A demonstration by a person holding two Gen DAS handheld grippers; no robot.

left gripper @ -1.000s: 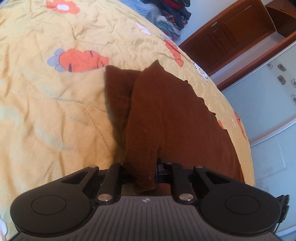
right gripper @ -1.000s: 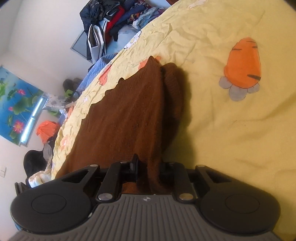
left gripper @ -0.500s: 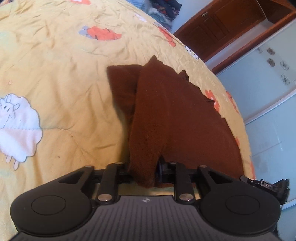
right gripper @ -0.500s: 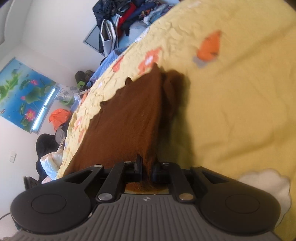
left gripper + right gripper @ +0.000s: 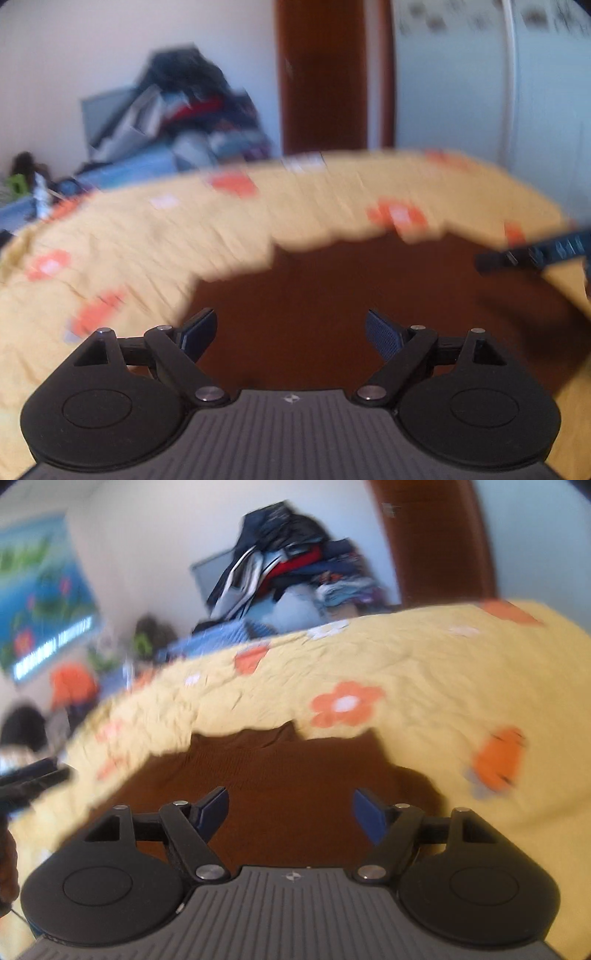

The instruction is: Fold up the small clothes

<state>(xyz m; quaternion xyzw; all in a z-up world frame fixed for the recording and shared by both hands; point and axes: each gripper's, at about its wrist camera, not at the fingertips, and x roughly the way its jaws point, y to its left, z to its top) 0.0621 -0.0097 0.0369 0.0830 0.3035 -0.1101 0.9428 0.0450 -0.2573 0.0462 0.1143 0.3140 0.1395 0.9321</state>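
Note:
A brown knitted garment [image 5: 332,295] lies flat on the yellow bedspread [image 5: 147,251], blurred by motion in the left wrist view. My left gripper [image 5: 291,330] hovers over its near part, jaws opening wide, nothing pinched between them. In the right wrist view the same brown garment [image 5: 288,779] spreads under my right gripper [image 5: 290,810], whose jaws are also opening and hold nothing. The blue pads [image 5: 369,818] stand clear of the cloth. The right gripper's tip [image 5: 532,253] pokes in at the left view's right edge; the left gripper [image 5: 29,781] shows at the right view's left edge.
The yellow bedspread [image 5: 424,672] carries orange flower and carrot prints. A pile of clothes [image 5: 291,572] is heaped beyond the bed's far edge. A brown wooden door [image 5: 325,74] and a pale wardrobe [image 5: 480,92] stand behind. A blue poster [image 5: 40,602] hangs on the left wall.
Both grippers let go of the brown garment's pinched edge and opened wide. Both rolled upright and pulled back, so the garment now lies flat on the bed.

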